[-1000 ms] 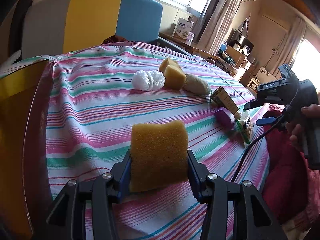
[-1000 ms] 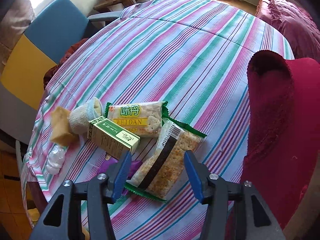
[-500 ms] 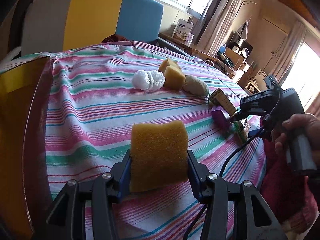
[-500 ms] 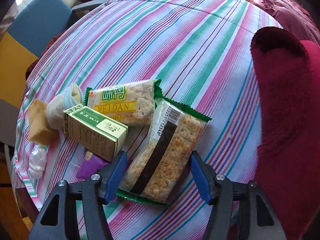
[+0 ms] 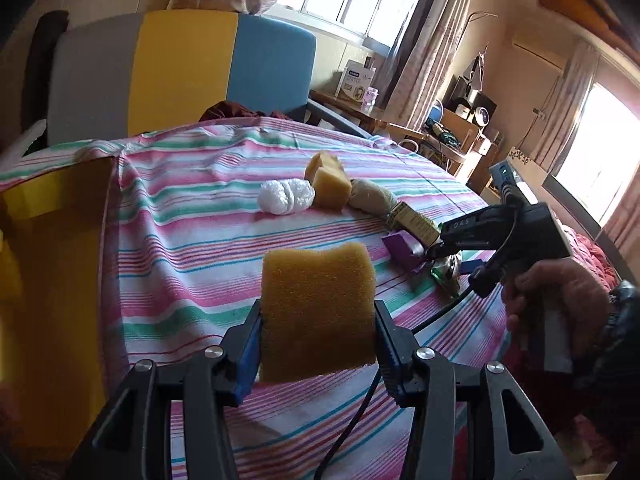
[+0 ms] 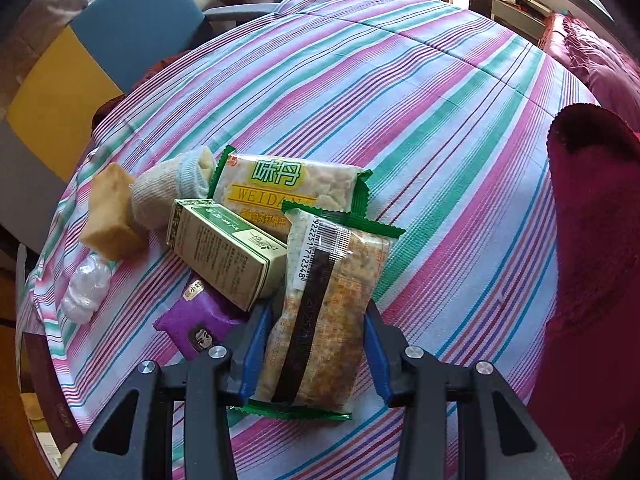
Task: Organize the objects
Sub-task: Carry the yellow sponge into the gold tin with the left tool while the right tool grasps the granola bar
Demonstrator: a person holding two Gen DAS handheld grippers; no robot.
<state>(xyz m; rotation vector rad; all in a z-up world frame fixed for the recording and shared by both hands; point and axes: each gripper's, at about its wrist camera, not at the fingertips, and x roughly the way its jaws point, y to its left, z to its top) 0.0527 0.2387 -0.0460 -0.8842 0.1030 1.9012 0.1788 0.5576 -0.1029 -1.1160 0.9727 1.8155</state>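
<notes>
My left gripper [image 5: 318, 324] is shut on a yellow sponge [image 5: 316, 308] and holds it above the striped tablecloth [image 5: 192, 248]. My right gripper [image 6: 316, 332] has closed on a cracker packet with a green edge [image 6: 320, 312] lying on the cloth; its fingers [image 6: 256, 340] press both sides. In the left wrist view the right gripper [image 5: 444, 252] is down at the pile. Next to the packet lie a second cracker packet [image 6: 280, 188], a green box [image 6: 228, 248], a purple packet [image 6: 200, 324], a rolled sock [image 6: 168, 192], a sponge [image 6: 110, 212] and a white plastic wad [image 6: 86, 288].
A yellow container [image 5: 48, 304] stands at the left edge of the table. A grey, yellow and blue chair [image 5: 180, 68] is behind the table. A red cushion [image 6: 592, 240] lies on the right. Cluttered furniture [image 5: 452, 132] stands beyond.
My right gripper has moved down onto the cracker packet and its jaws have closed from wide open onto its sides. My left gripper has kept holding the sponge in place.
</notes>
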